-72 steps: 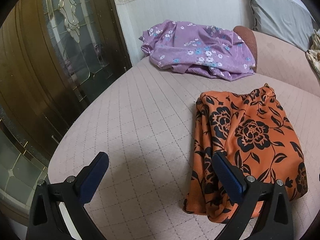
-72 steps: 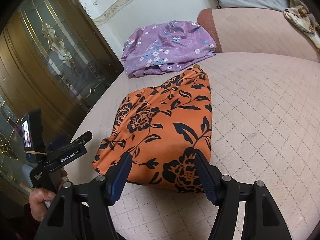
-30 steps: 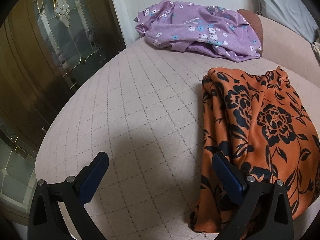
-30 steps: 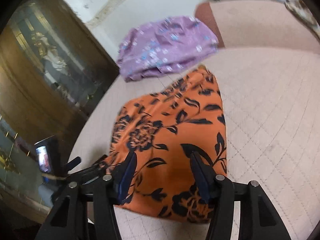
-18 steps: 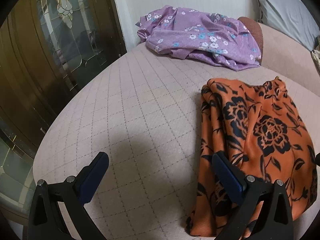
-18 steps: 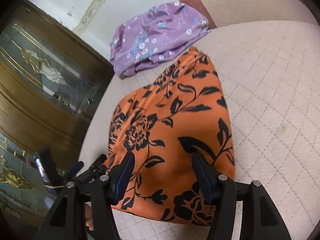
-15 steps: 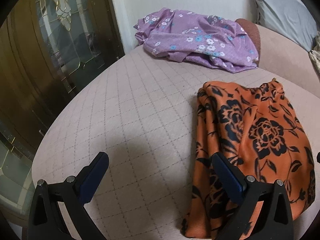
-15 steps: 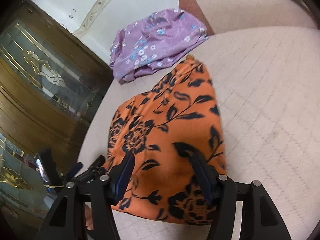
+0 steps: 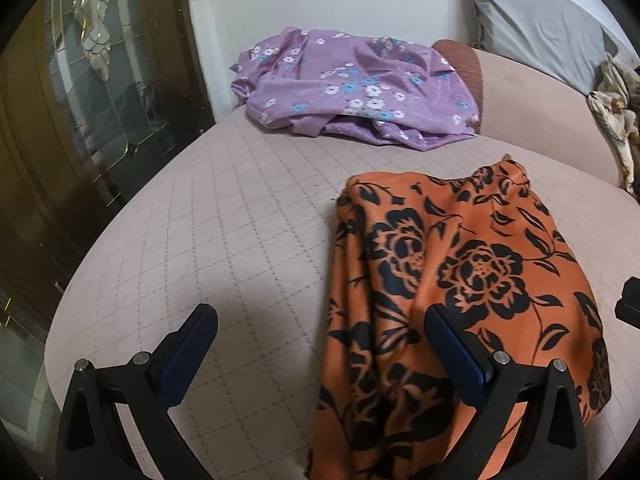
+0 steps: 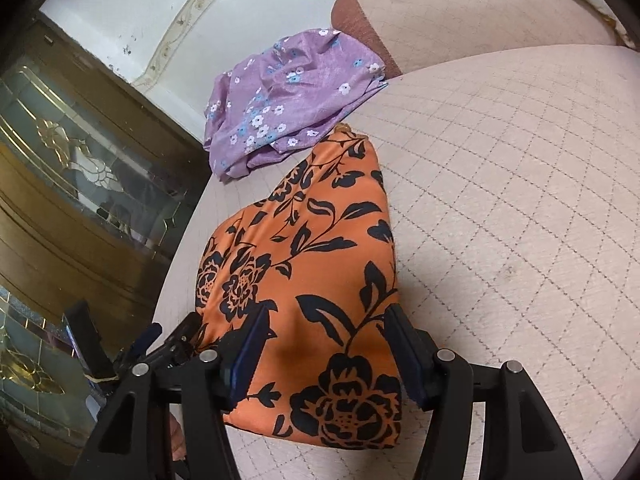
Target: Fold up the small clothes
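Note:
An orange garment with black flowers (image 9: 460,280) lies folded on the pink quilted bed (image 9: 240,220); it also shows in the right wrist view (image 10: 320,272). My left gripper (image 9: 320,340) is open and empty, its right finger over the garment's near left edge. My right gripper (image 10: 324,344) is open and empty, straddling the garment's near end from above. The left gripper's tip (image 10: 176,340) shows at the garment's left side in the right wrist view.
A crumpled purple flowered garment (image 9: 352,88) lies at the bed's far end by the white wall, also seen in the right wrist view (image 10: 288,100). A wood and glass door (image 9: 80,120) stands left. A grey pillow (image 9: 532,28) and patterned cloth (image 9: 616,108) lie far right.
Both grippers stay open over the orange garment and only shift and tilt slightly. The garment lies as before.

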`<state>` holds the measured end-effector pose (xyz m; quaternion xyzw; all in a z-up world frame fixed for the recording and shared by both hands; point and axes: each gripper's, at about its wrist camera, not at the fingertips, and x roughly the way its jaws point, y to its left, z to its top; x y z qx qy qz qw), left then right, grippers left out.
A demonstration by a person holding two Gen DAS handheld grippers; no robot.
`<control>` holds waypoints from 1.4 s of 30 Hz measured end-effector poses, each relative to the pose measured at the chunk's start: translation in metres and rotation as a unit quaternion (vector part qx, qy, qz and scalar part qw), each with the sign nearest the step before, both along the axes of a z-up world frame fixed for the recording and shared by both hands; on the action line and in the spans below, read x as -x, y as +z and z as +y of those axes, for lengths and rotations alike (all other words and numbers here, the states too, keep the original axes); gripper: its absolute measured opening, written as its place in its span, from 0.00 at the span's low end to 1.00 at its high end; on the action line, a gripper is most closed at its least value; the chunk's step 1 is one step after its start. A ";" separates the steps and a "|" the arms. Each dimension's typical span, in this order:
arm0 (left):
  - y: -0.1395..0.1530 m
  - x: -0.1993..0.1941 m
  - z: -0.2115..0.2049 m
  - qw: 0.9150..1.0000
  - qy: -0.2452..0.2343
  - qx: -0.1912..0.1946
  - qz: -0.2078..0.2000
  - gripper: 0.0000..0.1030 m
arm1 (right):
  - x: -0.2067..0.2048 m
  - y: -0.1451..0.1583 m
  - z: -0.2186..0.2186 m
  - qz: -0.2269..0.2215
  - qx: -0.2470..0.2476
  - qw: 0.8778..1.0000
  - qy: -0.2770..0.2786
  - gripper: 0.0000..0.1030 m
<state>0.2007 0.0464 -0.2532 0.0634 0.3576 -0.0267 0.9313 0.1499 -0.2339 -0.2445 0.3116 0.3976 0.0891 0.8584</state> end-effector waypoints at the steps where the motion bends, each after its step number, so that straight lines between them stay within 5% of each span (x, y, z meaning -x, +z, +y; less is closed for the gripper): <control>1: 0.000 0.000 -0.001 1.000 -0.002 -0.001 0.001 1.00 | 0.001 0.000 -0.001 -0.001 -0.003 1.000 -0.002 0.62; 42: -0.008 -0.002 -0.013 1.000 -0.017 -0.001 0.021 1.00 | 0.008 -0.006 0.000 -0.005 -0.020 1.000 0.001 0.70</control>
